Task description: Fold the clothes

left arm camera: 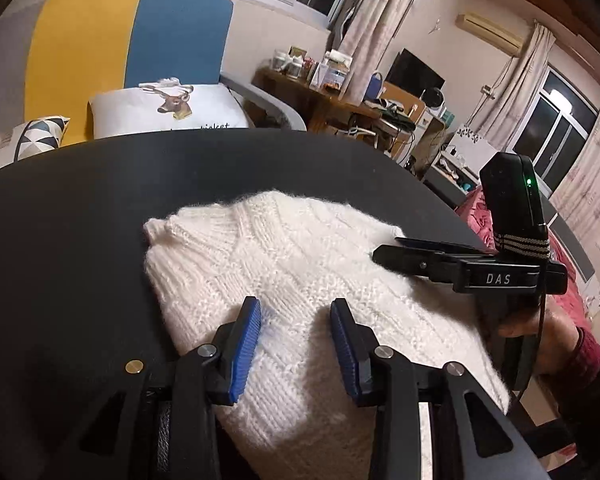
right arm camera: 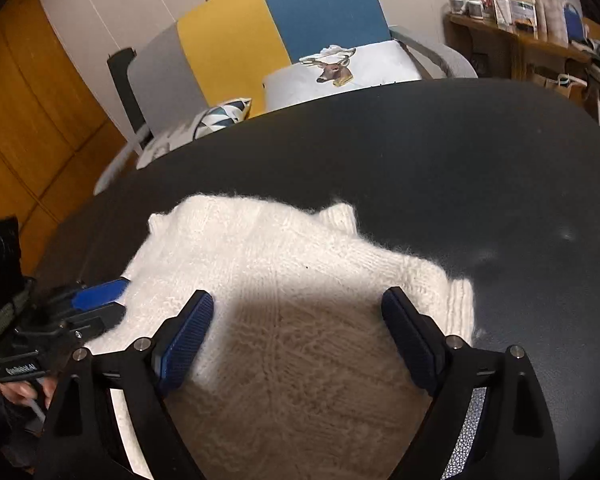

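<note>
A white knitted sweater (left arm camera: 300, 264) lies in a compact folded bundle on the black table (left arm camera: 80, 220). My left gripper (left arm camera: 296, 314) hovers over the sweater's near part, open, with only knit showing between its blue pads. The right gripper (left arm camera: 388, 250) reaches in from the right, its tips at the sweater's right edge. In the right wrist view the sweater (right arm camera: 268, 248) fills the middle, a ribbed cuff sticking up at its far edge. My right gripper (right arm camera: 300, 306) stands wide open above it, casting a shadow on the knit. The left gripper (right arm camera: 120, 302) rests at the sweater's left edge.
Bare black table (right arm camera: 480, 180) stretches beyond and to the right of the sweater. Behind its far edge stands a sofa with yellow and blue panels (left arm camera: 132, 40) and a deer cushion (left arm camera: 172, 108). A cluttered wooden desk (left arm camera: 324, 92) is further back. A hand with a red sleeve (left arm camera: 580, 348) holds the right gripper.
</note>
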A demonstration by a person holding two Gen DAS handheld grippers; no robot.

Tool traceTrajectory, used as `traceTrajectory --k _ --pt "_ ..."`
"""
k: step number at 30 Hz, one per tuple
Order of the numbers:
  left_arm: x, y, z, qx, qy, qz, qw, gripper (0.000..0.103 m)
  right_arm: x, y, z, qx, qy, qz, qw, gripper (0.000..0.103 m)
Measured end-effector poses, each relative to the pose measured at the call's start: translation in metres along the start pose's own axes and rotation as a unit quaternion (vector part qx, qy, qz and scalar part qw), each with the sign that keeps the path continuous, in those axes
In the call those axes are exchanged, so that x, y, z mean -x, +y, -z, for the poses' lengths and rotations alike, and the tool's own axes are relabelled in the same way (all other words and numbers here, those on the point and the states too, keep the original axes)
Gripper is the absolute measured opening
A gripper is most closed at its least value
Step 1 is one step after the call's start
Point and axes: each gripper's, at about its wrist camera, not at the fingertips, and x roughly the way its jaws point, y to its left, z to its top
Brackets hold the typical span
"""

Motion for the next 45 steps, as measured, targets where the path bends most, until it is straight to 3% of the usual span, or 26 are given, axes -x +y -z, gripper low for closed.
traceTrajectory --k 3,9,11,14,15,17,20,25,29,31,34,38,43,45 --pt "0.014 0.005 -0.007 0.025 -0.015 0.012 0.9995 0.036 -0.001 0.0 -0.002 0.002 -0.004 -0.001 1.0 0.088" --pt "0.05 0.004 -0.008 0.005 -0.055 -0.002 0.9985 0.036 0.011 0.005 0.001 0.013 0.008 0.004 1.0 0.089" --pt "0.05 -0.003 -0.005 -0.013 -0.045 0.012 0.9988 0.037 0.016 0.011 0.008 0.023 0.012 0.008 1.0 0.089" --pt "0.02 -0.014 0.008 -0.041 0.023 -0.019 0.9987 0.037 0.023 0.019 0.019 0.038 0.018 0.014 0.999 0.089" --pt "0.014 -0.014 0.013 -0.043 0.023 -0.024 0.9985 0.037 0.025 0.021 0.023 0.043 0.02 0.016 0.999 0.089" --pt "0.013 -0.014 0.015 -0.046 0.013 -0.024 0.9986 0.038 0.03 0.027 0.03 0.053 0.024 0.021 0.998 0.089" --pt "0.028 -0.008 0.009 -0.003 0.0 -0.014 0.9999 0.037 0.036 0.026 0.039 0.051 0.009 0.011 0.999 0.093" --pt "0.07 -0.029 0.024 -0.026 -0.051 0.023 0.9981 0.037 0.061 0.028 0.039 0.034 -0.019 -0.007 0.999 0.094" --pt "0.065 -0.056 0.059 -0.068 -0.007 0.026 0.9973 0.037 0.089 0.043 0.052 0.047 -0.037 -0.037 0.998 0.094" --pt "0.048 -0.06 0.08 -0.077 0.03 0.004 0.9966 0.037 0.083 0.046 0.064 0.065 -0.03 -0.025 0.997 0.094" --pt "0.045 -0.055 0.093 -0.074 0.01 0.007 0.9972 0.037 0.075 0.051 0.082 0.093 -0.019 -0.007 0.995 0.094" --pt "0.053 -0.049 0.083 -0.044 0.016 0.023 0.9986 0.036 0.066 0.057 0.102 0.124 -0.005 0.014 0.992 0.095" --pt "0.069 -0.048 0.081 -0.023 -0.002 0.032 0.9992 0.037 0.096 0.047 0.092 0.085 -0.025 -0.023 0.996 0.095" --pt "0.058 -0.042 0.083 -0.015 0.026 0.023 0.9993 0.036 0.096 0.044 0.094 0.075 -0.013 -0.052 0.996 0.095"
